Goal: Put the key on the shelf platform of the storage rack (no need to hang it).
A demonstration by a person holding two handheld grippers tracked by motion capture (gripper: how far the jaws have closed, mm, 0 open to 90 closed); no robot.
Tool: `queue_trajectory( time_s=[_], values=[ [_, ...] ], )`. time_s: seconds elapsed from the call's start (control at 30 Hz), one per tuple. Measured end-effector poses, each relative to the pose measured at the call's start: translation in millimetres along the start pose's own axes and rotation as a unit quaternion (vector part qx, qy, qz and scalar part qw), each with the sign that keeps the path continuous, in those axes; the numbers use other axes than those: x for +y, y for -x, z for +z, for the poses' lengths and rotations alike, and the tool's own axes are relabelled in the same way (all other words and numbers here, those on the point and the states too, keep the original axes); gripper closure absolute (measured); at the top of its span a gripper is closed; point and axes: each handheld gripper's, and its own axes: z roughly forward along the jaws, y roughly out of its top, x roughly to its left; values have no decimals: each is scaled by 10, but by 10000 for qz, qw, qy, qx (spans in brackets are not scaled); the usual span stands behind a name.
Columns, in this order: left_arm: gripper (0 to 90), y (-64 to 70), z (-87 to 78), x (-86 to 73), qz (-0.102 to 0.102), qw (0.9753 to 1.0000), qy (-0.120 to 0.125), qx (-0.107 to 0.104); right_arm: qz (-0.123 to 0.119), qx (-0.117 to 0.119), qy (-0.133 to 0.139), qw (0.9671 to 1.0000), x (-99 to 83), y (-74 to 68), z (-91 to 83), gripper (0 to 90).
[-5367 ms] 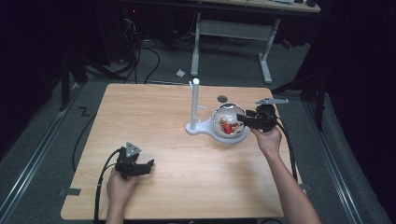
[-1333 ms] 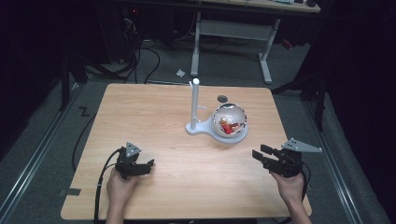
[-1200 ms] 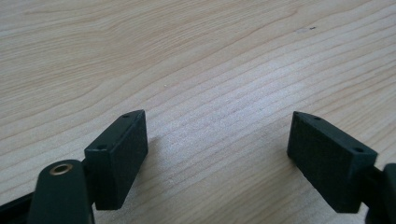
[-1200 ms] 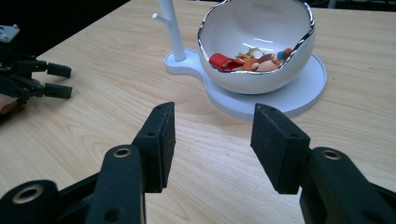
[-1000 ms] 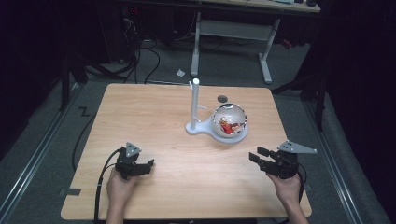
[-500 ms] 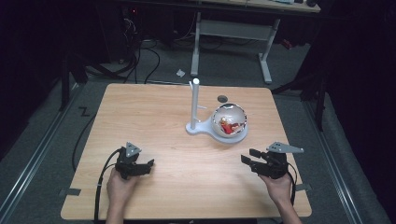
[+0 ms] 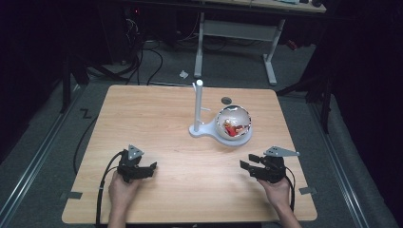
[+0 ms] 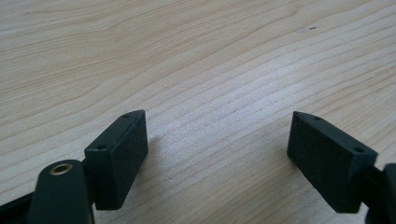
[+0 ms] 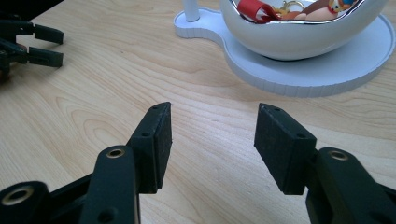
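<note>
The bowl (image 7: 233,123) is sitting on its white stand (image 7: 203,130) right of the table's (image 7: 157,109) middle, holding small colourful things. The right gripper (image 7: 250,162) is resting near it, jaws wide apart, gripping nothing. The left gripper (image 7: 151,168) is lying well apart, equally open and empty.

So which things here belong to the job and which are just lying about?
Part of the job:
- white bowl holding small colourful items
- white stand with its upright post, the bowl sitting on its base
- right gripper, jaws open, nearest the bowl

Just lying about:
- small dark disc behind the bowl
- left gripper, open over bare table
</note>
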Motion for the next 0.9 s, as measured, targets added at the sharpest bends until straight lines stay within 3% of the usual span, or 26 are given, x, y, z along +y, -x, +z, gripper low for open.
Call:
queue_trajectory(
  time_s=[0.9],
  values=[
    [205,0,0,0,0,10000,1,-1,-4,-47,-192,9998,-160,-47,336,444]
  ],
)
